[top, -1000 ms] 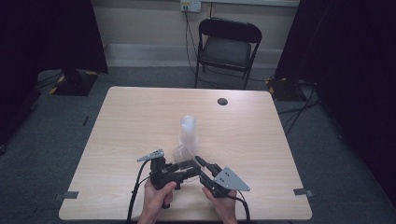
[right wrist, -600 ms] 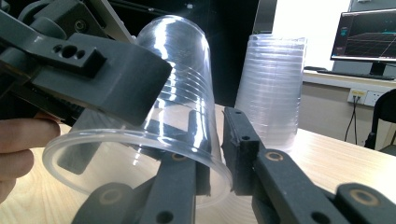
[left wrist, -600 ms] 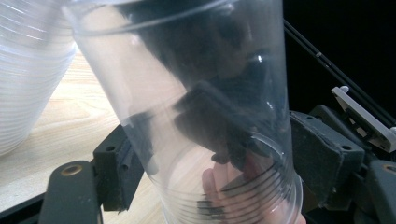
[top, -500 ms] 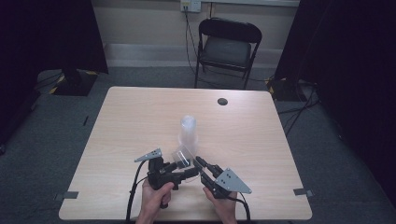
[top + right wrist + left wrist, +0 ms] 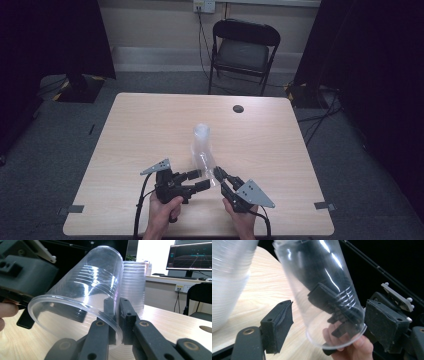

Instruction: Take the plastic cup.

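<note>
Cup (image 5: 82, 290) of clear plastic lying tilted just above the table (image 5: 150, 125), near the front edge, beside a stack of like cups (image 5: 133, 287). Being pinched at its rim wall by the right claw (image 5: 117, 315), jaws having just been closing onto it, one inside, one outside. Left claw (image 5: 332, 322) having just been opening, standing apart either side of the cup, pads not pressing.

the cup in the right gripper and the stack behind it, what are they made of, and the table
The cup looks like thin clear plastic, glossy: you see through its wall, with moulded ribs and bright highlights. The stack of cups seems the same plastic, cloudier where walls overlap. The table looks like pale wood-grain laminate, matte; whether it is solid wood cannot be told.
</note>
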Demonstrator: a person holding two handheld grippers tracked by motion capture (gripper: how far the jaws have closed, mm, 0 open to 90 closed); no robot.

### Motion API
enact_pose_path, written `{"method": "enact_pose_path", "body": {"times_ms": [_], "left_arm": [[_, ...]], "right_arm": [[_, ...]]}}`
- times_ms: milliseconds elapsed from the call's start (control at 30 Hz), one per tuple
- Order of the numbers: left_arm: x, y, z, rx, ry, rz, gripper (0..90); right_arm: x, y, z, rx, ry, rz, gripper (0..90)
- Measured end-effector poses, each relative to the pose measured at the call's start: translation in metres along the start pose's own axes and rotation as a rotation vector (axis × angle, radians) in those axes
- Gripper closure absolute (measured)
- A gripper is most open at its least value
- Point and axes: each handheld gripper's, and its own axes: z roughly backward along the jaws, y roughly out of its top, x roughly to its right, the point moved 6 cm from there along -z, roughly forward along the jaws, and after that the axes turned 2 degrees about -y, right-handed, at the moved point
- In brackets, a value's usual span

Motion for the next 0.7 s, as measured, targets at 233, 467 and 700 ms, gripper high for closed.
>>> {"method": "enact_pose_path", "body": {"times_ms": [233, 467, 700], "left_arm": [[-0.009, -0.003, 0.005, -0.016, 0.065, -0.051, 23.4], [-0.012, -0.003, 0.008, -0.02, 0.11, -0.114, 21.8], [-0.015, -0.003, 0.011, -0.043, 0.177, -0.212, 22.0]], "right_arm": [[0.007, -0.004, 0.002, -0.064, -0.008, -0.035, 86.7], [0.011, -0.005, 0.004, -0.113, 0.001, -0.086, 87.1], [0.016, -0.004, 0.008, -0.146, 0.007, -0.115, 87.2]]}}
